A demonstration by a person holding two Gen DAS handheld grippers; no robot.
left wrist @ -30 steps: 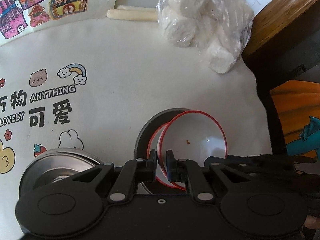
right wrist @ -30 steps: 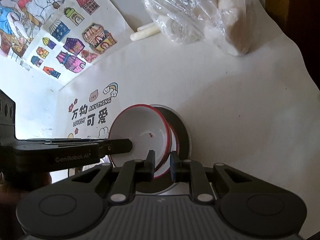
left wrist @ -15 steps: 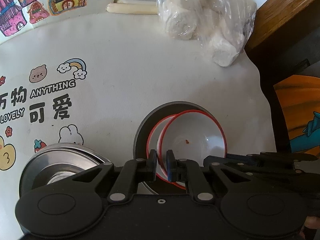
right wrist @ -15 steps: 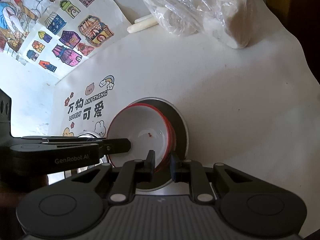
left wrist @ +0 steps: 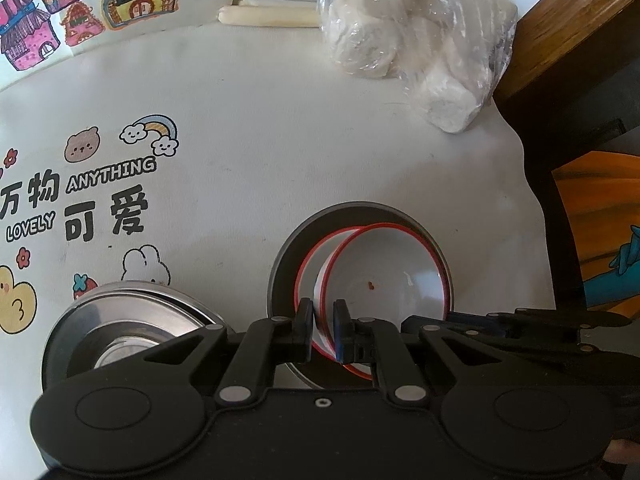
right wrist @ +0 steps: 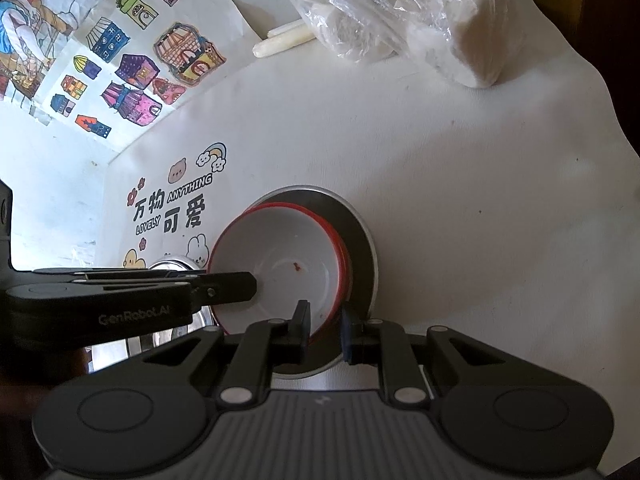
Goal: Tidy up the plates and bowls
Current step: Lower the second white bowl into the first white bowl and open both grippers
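Both claws pinch one white red-rimmed bowl [left wrist: 384,276]: left gripper [left wrist: 323,330] clamps its rim at 9 o'clock, right gripper [right wrist: 325,330] clamps the rim at 3 o'clock. White cartoon-printed tablecloth [left wrist: 280,132] covers the table. Clear plastic bag of white rolls [left wrist: 412,40] lies at 1 o'clock. Grey round plate [left wrist: 288,264] sits beneath a second red-rimmed bowl [left wrist: 310,270] under the tilted held one. Stainless steel bowl [left wrist: 120,328] rests at 8 o'clock of the plate

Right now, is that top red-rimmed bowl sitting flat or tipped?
Tipped. The top bowl leans on the red-rimmed bowl beneath, with the left tool and right tool clamped on its rim.
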